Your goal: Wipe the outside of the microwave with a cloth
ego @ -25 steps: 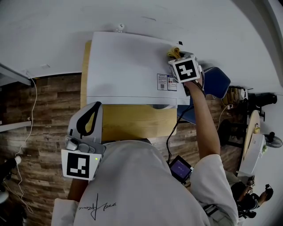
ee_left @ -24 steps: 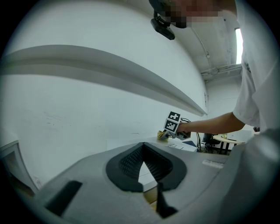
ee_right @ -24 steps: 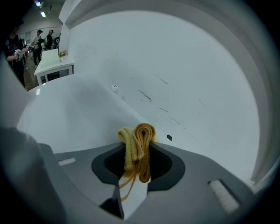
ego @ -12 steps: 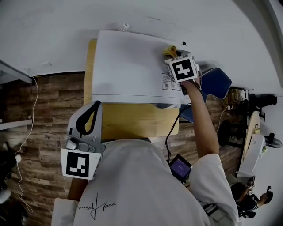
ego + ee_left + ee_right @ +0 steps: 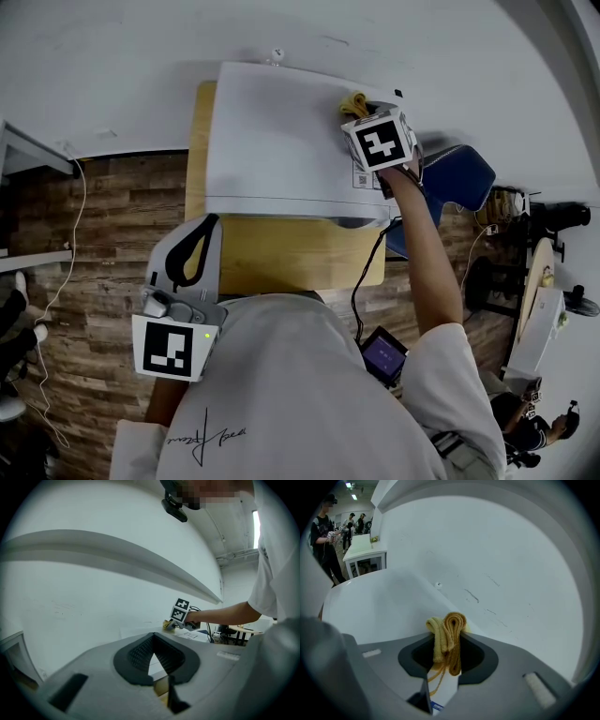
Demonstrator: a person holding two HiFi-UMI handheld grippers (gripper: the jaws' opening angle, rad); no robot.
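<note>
Where a white wall [image 5: 112, 66] meets the wood-plank floor [image 5: 112, 216], a pale wooden worktop [image 5: 281, 261] carries the microwave [image 5: 281, 141], a smooth white box set against that wall. A folded yellow cloth [image 5: 353, 100], soft and ribbed, rests on its top near the rear right corner, pinched in the right tongs [image 5: 449, 654] at the end of an outstretched arm [image 5: 427, 253]. The left tongs [image 5: 153, 648] are held low by the torso, jaws together and empty.

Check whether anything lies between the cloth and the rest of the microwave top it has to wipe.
Nothing visible does. The right tongs grip the yellow cloth at the back right corner of the microwave, and its white top stretching away to the left is bare, flat stickers aside.
</note>
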